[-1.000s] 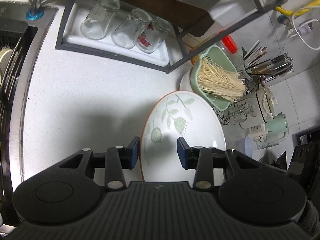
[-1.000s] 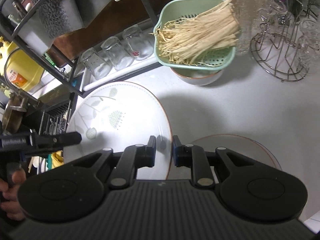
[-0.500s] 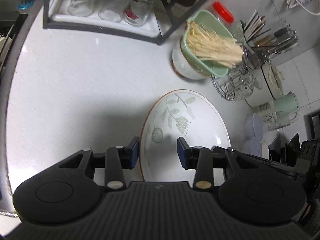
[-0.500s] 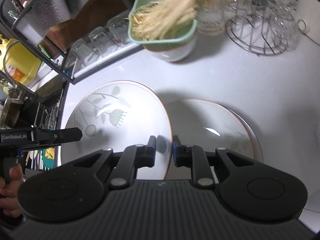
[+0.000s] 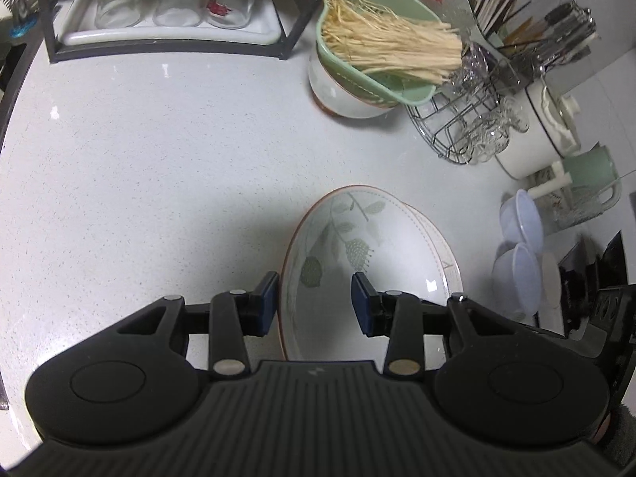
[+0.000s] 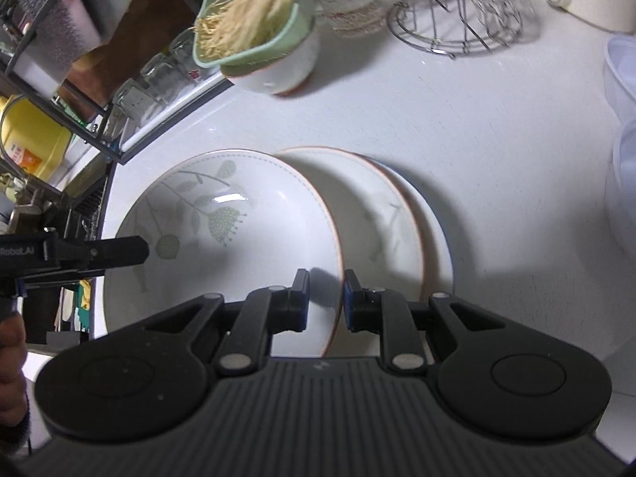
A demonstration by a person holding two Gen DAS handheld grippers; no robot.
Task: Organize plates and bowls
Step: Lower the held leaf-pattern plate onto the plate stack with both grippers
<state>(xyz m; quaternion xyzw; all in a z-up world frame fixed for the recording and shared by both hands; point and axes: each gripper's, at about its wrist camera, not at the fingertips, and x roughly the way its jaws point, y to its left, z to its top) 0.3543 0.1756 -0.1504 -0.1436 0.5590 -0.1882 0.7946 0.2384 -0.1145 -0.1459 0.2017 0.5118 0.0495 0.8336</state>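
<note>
The counter [image 5: 139, 151] is bearing two stacked plates [image 6: 429, 230]. A leaf-patterned plate [image 6: 238, 238] is hanging tilted over them. The right gripper [image 6: 325, 298] is clamping its rim, jaws narrow. The left gripper [image 5: 314, 304] is straddling the opposite rim, jaws partly parted.

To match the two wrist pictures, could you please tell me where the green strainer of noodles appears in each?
Left wrist: green strainer sits upper centre-right, on a white bowl.
Right wrist: green strainer sits upper left of centre, blurred.
Shared landmark: the wire rack beside it.
</note>
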